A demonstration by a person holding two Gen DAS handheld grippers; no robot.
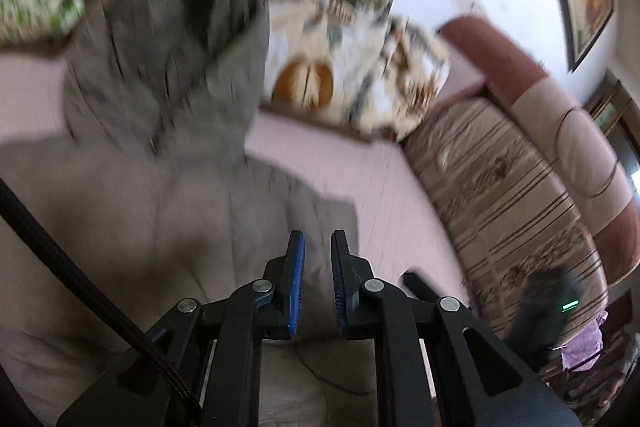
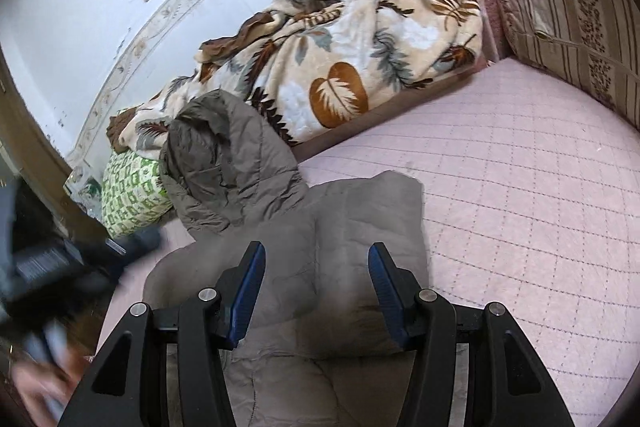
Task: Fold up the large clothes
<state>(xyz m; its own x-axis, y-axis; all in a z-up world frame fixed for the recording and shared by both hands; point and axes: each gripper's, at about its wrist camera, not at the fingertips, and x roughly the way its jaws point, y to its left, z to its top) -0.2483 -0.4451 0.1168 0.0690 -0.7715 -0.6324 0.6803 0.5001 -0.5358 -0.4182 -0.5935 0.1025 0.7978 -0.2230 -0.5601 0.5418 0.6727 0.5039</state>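
A grey-brown padded jacket (image 2: 352, 211) lies spread on a pink quilted bed cover (image 2: 520, 187), its hood (image 2: 228, 155) bunched up at the far end. My right gripper (image 2: 317, 251) hovers over the jacket's folded upper part, open, with no cloth pinched between the blue pads. The left wrist view is motion-blurred. There the jacket (image 1: 160, 187) fills the left half, and my left gripper (image 1: 318, 239) is shut over its edge with nothing between the pads. The left gripper also shows as a dark blur (image 2: 60, 267) at the left of the right wrist view.
A leaf-print blanket (image 2: 360, 39) is heaped against the wall behind the jacket. A green patterned pillow (image 2: 132, 187) sits left of the hood. A striped cushion (image 2: 560, 7) and padded headboard (image 1: 560, 115) border the bed on the right. A person's hand (image 2: 36, 387) shows at bottom left.
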